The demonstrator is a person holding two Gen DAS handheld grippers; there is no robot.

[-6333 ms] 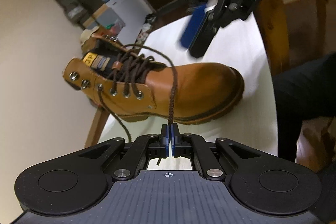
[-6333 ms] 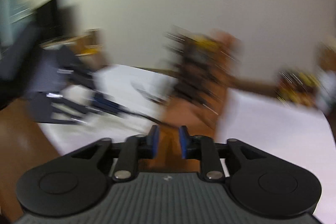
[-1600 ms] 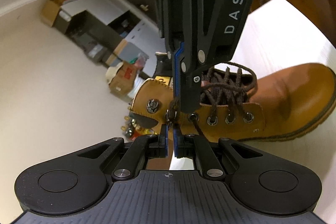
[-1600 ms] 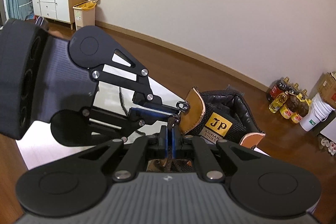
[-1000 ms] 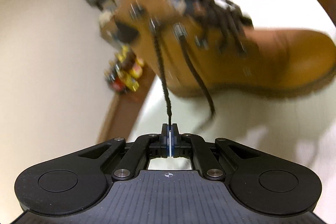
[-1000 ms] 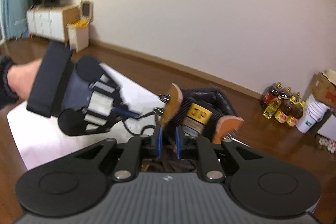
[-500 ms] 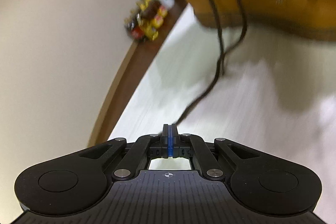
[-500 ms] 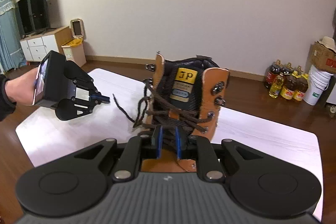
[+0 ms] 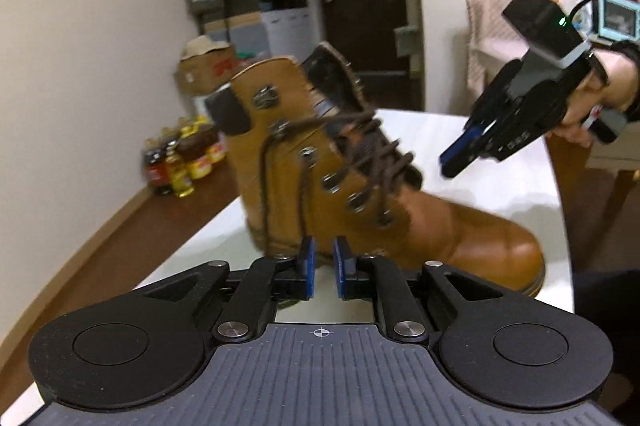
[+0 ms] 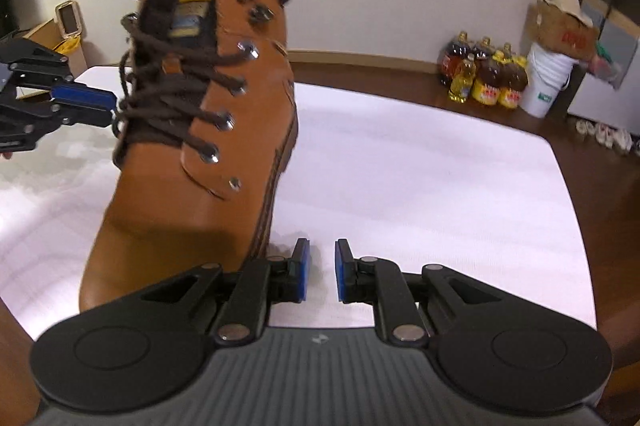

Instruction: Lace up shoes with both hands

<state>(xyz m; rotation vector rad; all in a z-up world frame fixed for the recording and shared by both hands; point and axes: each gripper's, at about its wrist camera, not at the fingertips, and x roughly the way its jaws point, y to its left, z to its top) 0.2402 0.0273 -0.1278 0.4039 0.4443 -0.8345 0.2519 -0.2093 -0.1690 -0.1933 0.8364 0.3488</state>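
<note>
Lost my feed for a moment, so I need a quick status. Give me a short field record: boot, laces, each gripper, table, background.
boot: tan leather boot standing upright on the table, toe toward the right gripper's side
laces: dark brown laces crossed through the lower eyelets; one strand hangs down the side; top hooks unlaced
left gripper: left gripper open, holding nothing, close to the boot's side
right gripper: right gripper open, empty, near the toe
table: white table
background: oil bottles and a white bucket on the floor by the wall
</note>
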